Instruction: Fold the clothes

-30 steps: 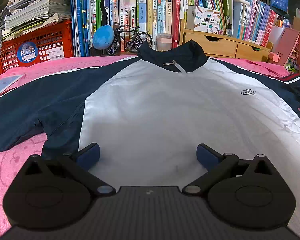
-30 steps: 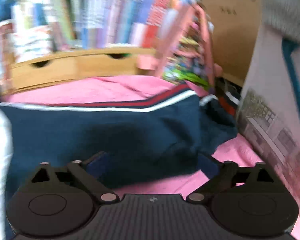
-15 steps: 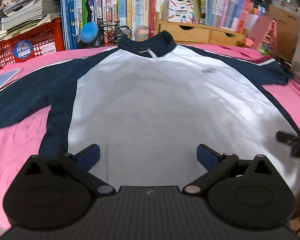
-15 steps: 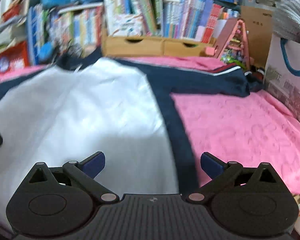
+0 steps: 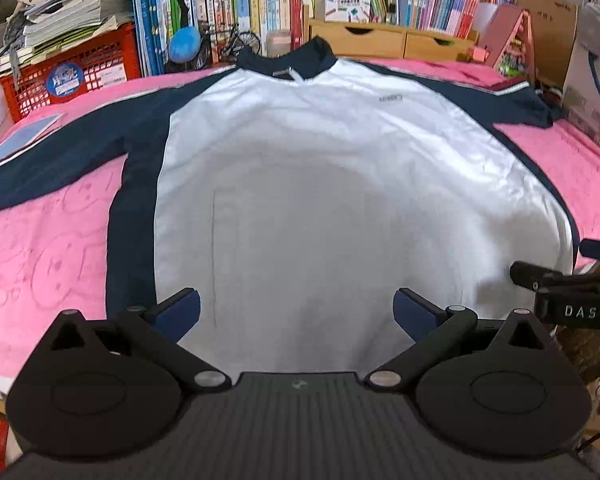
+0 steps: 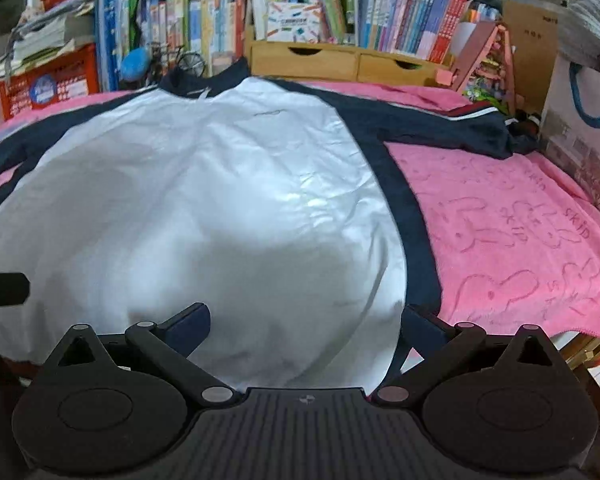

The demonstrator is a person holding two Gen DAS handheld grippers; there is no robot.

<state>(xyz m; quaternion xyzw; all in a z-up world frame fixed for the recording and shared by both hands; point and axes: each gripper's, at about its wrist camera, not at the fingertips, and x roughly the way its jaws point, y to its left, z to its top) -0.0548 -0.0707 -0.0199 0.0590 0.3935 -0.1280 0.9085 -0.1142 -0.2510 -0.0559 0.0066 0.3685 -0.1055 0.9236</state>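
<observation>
Jacket [image 5: 340, 184]: a white body with navy sleeves and collar, lying flat and face up across the middle of both views, collar toward the top of the frame; spread this way, every edge can be reached for folding.
Sleeves: both stretched out sideways, the left sleeve [image 5: 60, 152] running to the left edge of the left wrist view, the right sleeve [image 6: 440, 128] reaching the upper right of the right wrist view; nothing is folded in yet.
Pink towel [image 6: 520, 240]: covers the bench under the jacket, giving it a soft, even bed.
Left gripper [image 5: 296, 310]: jaws wide apart, holding nothing, low in its frame over the hem's left half.
Right gripper [image 6: 304, 326]: also spread and empty, over the hem's right half beside the navy side stripe.
Why so placed: the pair looks lined up along the near edge, probably to start on the hem or sides.
Background: books [image 5: 236, 4], a red crate [image 5: 72, 72] and wooden drawers [image 6: 340, 60] sit behind the collar, well apart from the work.
</observation>
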